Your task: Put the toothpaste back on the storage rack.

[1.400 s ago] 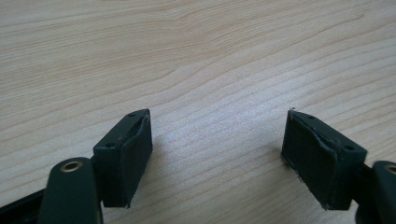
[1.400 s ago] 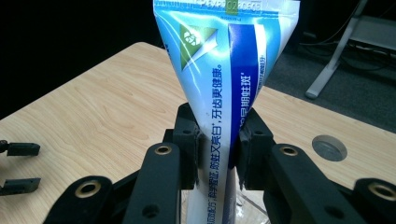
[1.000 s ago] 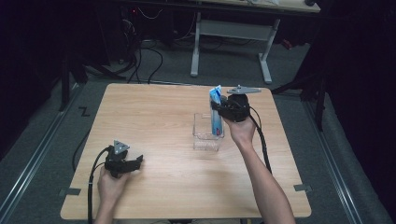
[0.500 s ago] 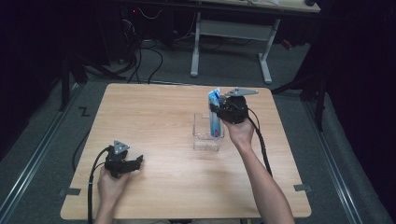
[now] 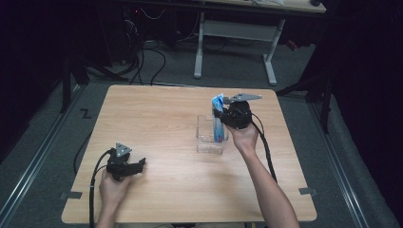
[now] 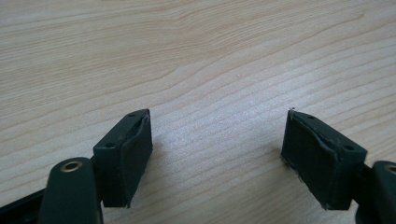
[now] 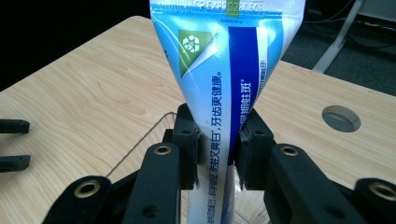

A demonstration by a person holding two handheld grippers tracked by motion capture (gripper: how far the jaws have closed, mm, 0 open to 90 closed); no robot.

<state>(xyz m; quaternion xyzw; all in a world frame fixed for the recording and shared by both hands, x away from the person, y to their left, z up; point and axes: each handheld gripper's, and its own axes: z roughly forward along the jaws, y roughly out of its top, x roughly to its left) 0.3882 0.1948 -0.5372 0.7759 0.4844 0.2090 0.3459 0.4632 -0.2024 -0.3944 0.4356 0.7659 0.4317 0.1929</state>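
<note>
Change: small. Right hand has eased down a touch over the last second, so the tube sits slightly deeper in the bin. Left hand hasn't moved. My read: the insert is in progress, not a carry, and release is not due yet.

- table (image 5: 157, 114): bare wood all around the bin. The biggest open stretch is left of the bin. Right and far edges are nearer the bin, but not tight.
- bin (image 5: 209, 146): clear, open-topped, upright. Its walls are the only real edges to mind. The near-left rim shows just under the right claw in the right gripper view.
- tube (image 5: 217, 105): blue and white, upright, crimped end up. Lower end is inside the bin, toward its far right side. Can't tell if it touches the bin floor.
- right claw (image 5: 222, 117): directly above the bin, clamped narrow on the tube at mid-body, pads pinching both faces. Going deeper puts the claw at the rim, so I'd expect a drop or a lean rather than more descent.
- left claw (image 6: 217, 154): well left of the bin on the person's side, low over the table. It is spread wide, with nothing between the pads and out of the way.

Risk: the tube tips against the wall on release, and a light bin could shift.
</note>
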